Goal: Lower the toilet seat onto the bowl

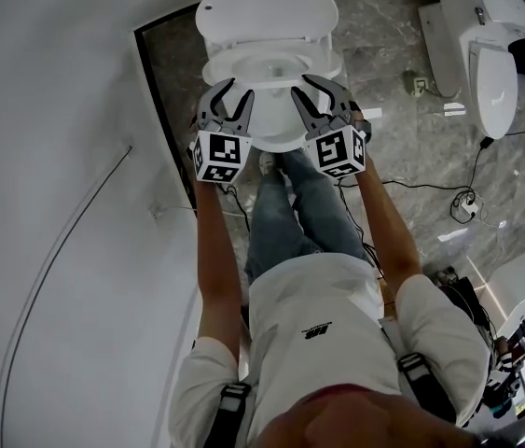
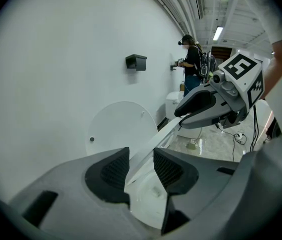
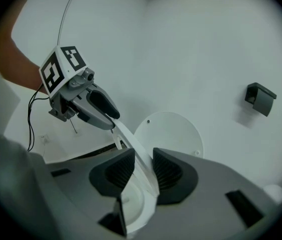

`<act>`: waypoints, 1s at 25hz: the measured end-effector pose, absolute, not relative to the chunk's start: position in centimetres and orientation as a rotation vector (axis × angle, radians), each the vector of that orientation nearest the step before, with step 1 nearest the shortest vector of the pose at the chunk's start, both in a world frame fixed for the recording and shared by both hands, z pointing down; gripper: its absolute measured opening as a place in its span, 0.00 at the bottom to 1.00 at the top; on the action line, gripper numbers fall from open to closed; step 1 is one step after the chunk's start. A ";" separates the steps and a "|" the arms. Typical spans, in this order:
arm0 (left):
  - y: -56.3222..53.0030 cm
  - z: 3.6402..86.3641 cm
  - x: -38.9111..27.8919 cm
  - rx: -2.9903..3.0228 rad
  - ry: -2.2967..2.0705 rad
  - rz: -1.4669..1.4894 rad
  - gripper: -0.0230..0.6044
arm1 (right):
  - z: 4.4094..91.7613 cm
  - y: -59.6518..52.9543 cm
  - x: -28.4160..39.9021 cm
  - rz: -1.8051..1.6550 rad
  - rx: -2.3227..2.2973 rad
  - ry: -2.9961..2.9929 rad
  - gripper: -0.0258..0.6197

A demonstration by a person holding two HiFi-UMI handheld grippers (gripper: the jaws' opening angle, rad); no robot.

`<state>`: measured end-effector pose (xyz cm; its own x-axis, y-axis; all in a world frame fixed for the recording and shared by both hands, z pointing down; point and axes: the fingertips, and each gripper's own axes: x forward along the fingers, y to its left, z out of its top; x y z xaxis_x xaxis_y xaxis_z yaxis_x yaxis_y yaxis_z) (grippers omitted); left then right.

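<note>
The white toilet seat [image 1: 217, 69] hangs partly lowered over the bowl [image 1: 276, 136], and the lid [image 1: 267, 7] stands upright against the wall. My left gripper [image 1: 234, 96] straddles the seat's left rim. In the left gripper view the seat [image 2: 156, 139] runs between my jaws [image 2: 142, 166] against one pad, with a thin gap at the other. My right gripper [image 1: 316, 91] is shut on the right rim, and the seat [image 3: 130, 139] is pinched between its pads [image 3: 143, 169]. Each gripper view shows the other gripper on the opposite rim: right [image 2: 181, 115], left [image 3: 114, 118].
A white wall runs along the left. A second toilet [image 1: 481, 54] stands at the far right, with cables and a plug [image 1: 467, 205] on the marble floor. A black holder [image 2: 136, 62] hangs on the wall. Another person [image 2: 193, 64] stands farther back. My legs are just before the bowl.
</note>
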<state>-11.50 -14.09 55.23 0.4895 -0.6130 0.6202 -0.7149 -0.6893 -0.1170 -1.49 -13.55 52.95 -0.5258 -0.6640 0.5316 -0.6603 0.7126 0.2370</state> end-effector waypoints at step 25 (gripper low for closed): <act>-8.6 57.7 -11.3 2.620 -1.008 1.021 0.29 | 55.5 -8.1 -1.5 0.064 1.049 -2.233 0.24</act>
<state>-11.33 -8.57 57.67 0.5412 -0.5358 0.6481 -0.6412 -0.7616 -0.0942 -1.51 -8.07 55.52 -0.4595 -0.6688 0.5845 -0.7013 0.6770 0.2233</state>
